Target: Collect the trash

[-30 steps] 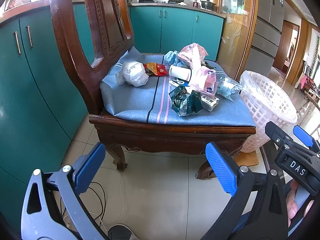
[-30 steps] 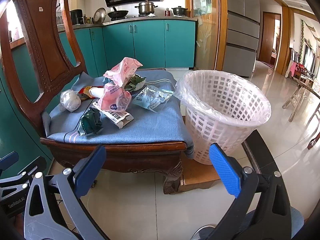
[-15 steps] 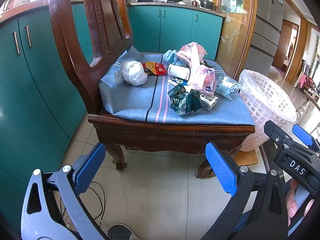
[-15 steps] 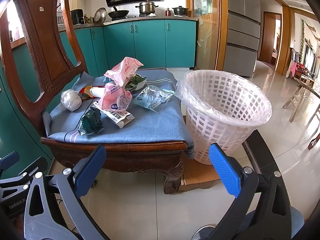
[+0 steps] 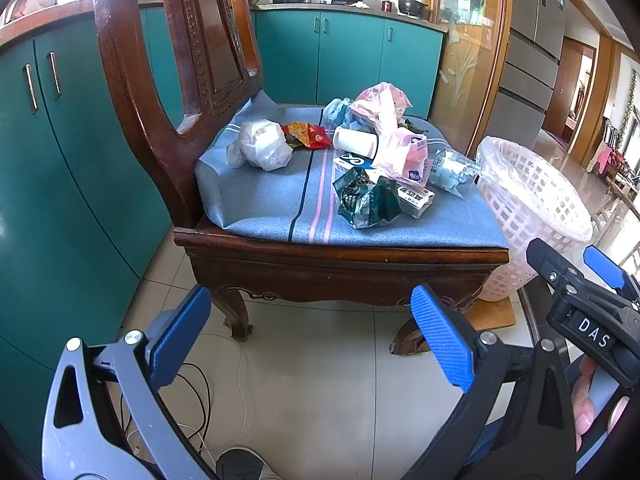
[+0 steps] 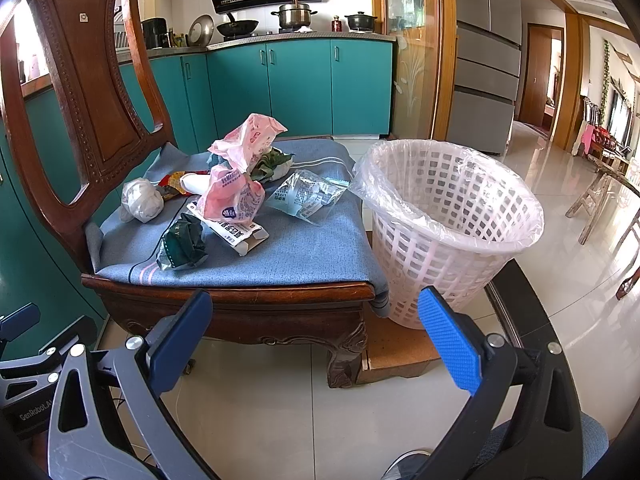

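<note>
Trash lies on the blue cushion [image 5: 272,204] of a wooden chair: a crumpled white bag [image 5: 262,150], a red snack wrapper [image 5: 308,136], a white cup [image 5: 356,142], pink bags [image 5: 402,148], a dark green wrapper [image 5: 366,200] and a clear packet [image 6: 304,196]. A white lined basket [image 6: 452,232] stands on the floor right of the chair. My left gripper [image 5: 312,340] and right gripper [image 6: 314,344] are open and empty, low in front of the chair's front edge.
Teal cabinets [image 5: 60,152] run along the left and the back. The carved chair back [image 6: 92,92] rises at the left. Cables [image 5: 200,396] lie on the tiled floor. A cardboard piece [image 6: 396,348] sits under the basket. A fridge [image 6: 488,52] stands behind.
Both views have shifted slightly closer to the chair. Both grippers stay open and the trash has not moved.
</note>
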